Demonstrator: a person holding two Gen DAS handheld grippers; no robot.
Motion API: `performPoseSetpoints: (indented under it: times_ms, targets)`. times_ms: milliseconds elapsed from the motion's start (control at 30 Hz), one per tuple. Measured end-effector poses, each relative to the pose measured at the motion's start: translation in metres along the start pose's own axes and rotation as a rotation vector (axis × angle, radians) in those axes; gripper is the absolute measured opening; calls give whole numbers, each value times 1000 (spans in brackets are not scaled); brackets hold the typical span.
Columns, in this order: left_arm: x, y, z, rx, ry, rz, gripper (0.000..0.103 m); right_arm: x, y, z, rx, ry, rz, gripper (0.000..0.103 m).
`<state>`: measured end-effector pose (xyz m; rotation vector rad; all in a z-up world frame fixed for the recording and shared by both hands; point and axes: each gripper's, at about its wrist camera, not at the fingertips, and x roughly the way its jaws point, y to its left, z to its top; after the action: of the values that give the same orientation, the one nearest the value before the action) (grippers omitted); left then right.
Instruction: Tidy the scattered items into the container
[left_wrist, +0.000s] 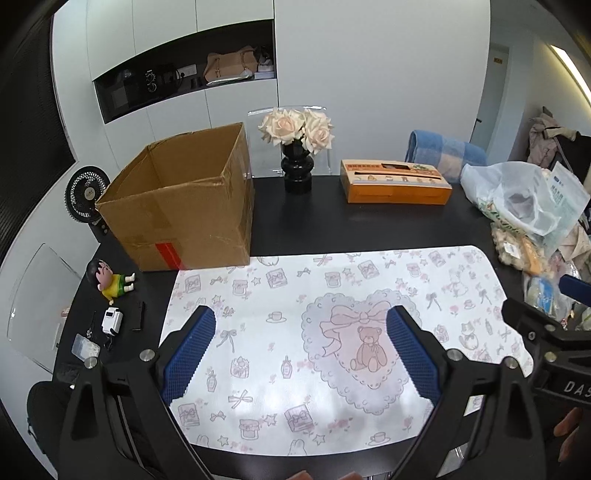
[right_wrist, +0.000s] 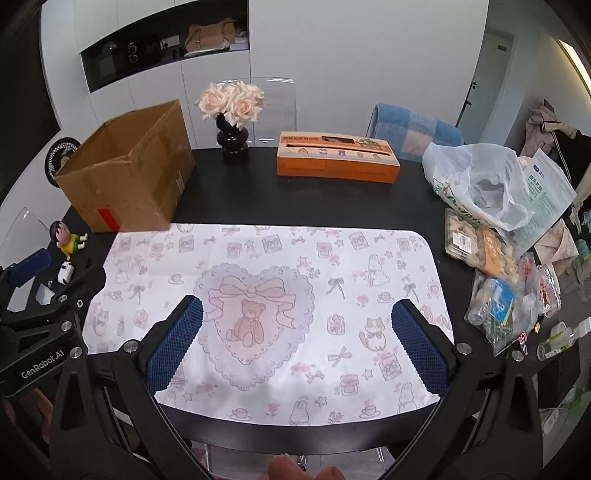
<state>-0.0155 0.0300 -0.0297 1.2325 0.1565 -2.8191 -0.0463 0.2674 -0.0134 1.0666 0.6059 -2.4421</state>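
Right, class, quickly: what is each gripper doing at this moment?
Left gripper: open, holding nothing, above the white patterned placemat.
Right gripper: open, holding nothing, above the same placemat.

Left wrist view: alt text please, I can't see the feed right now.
The open, empty left gripper hovers over a patterned placemat on a black table. An open cardboard box stands at back left, a small figurine beside it.
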Motion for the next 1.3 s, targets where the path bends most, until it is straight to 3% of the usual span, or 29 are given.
performPoseSetpoints:
  times_ms: [767, 1300]
  targets:
    - [10, -2, -28, -9, 93, 7, 93, 7, -4, -26, 62, 53, 6, 103]
    - [11, 5, -24, -42, 85, -5, 93, 10, 8, -25, 43, 66, 16, 103]
